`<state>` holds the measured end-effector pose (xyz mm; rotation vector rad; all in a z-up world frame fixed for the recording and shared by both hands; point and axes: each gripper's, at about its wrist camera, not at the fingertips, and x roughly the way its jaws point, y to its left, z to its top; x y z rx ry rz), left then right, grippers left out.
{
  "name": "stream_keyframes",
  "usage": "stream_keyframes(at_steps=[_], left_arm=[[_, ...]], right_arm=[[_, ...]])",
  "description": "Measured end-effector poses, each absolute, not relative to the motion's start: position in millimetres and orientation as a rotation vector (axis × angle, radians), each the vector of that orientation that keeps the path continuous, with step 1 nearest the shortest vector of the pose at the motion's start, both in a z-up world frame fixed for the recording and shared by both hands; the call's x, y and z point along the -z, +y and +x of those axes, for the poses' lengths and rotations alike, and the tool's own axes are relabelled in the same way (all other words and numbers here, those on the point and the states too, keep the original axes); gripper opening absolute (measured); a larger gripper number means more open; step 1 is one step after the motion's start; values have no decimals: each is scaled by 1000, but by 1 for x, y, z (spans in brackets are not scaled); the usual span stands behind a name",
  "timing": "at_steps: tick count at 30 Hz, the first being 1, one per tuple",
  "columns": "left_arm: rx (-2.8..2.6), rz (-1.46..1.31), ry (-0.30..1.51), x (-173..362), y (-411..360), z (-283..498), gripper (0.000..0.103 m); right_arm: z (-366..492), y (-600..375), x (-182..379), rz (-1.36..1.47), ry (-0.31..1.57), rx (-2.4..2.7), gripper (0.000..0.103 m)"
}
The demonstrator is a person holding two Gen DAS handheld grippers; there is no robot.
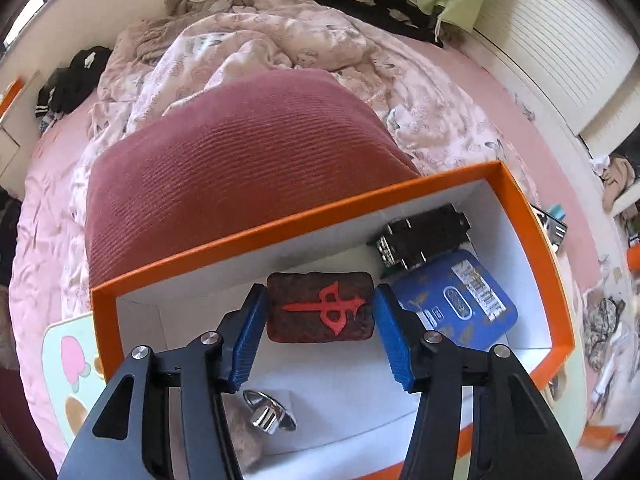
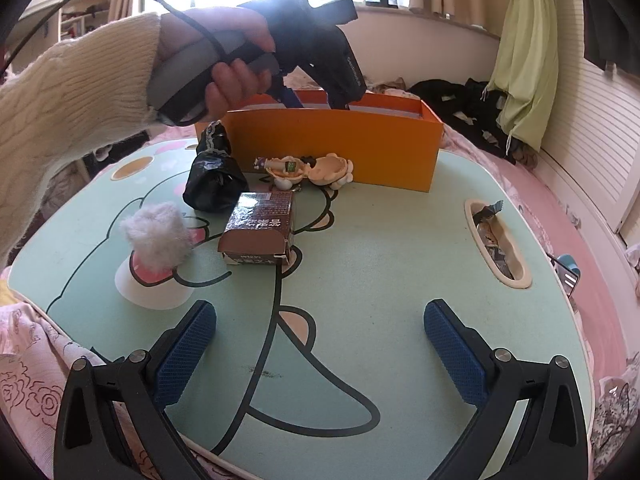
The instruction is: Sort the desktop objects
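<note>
The left gripper reaches down into the open orange cardboard box, its blue ribbed pads set against the two short ends of a dark brown rectangular block with a red painted symbol; the jaws look clamped on that block, though whether it is lifted off the white floor of the box I cannot tell. The block's long axis runs left to right, straight across the gap between the pads, so the grip spans its length; just to its right lies a blue flat tin with a barcode label, with a black boxy electronic part beyond it at the far right, and a shiny metal knob sits near, below the left pad. The right gripper hovers over the pale green cartoon-printed lap table with its jaws wide apart and nothing between them; the brown drink carton lies ahead of it and a little left, well apart, and is nearer to this gripper than to the other.
</note>
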<state>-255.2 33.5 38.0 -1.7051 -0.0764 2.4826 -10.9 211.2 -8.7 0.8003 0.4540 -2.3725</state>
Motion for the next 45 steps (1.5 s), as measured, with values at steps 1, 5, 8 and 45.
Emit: stream_keyframes(at_steps=[1, 5, 8, 45], left_arm=[[-2476, -1715, -86, -37, 31, -257, 62], [-2379, -1752, -155, -25, 30, -265, 69], [-2374, -1781, -63, -15, 38, -262, 65], [-2321, -1709, -16, -40, 57, -231, 77]], right_arm=[[-11, 211, 9, 800, 454, 2373, 103], [-11, 211, 9, 800, 453, 2373, 103], [-11, 211, 9, 801, 453, 2373, 103], [-10, 210, 8, 801, 443, 2374, 103]])
